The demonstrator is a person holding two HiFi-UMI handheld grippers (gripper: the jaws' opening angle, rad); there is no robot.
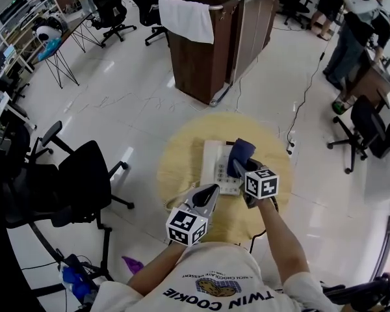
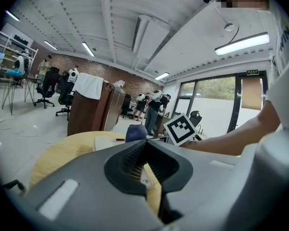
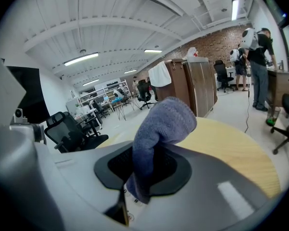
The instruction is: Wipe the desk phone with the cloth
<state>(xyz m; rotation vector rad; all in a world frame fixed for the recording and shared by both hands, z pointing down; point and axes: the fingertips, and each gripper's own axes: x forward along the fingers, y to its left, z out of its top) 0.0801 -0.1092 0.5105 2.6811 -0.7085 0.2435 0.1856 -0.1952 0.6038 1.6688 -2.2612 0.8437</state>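
A white desk phone (image 1: 216,166) lies on the round wooden table (image 1: 182,149). A blue cloth (image 1: 240,153) sits over the phone's right side, with my right gripper (image 1: 243,172) shut on it. In the right gripper view the cloth (image 3: 164,121) bulges up out of the closed jaws, and phone keys show just below them. My left gripper (image 1: 207,195) hovers at the phone's near edge, shut and holding nothing. The left gripper view shows the phone (image 2: 108,142), the cloth (image 2: 136,133) and the right gripper's marker cube (image 2: 180,128) ahead of its jaws.
A brown cabinet (image 1: 201,44) draped with a white towel stands beyond the table. A black office chair (image 1: 84,177) is close on the left, another chair (image 1: 370,132) on the right. A cable and power strip (image 1: 290,142) lie on the floor. People (image 1: 351,31) stand at far right.
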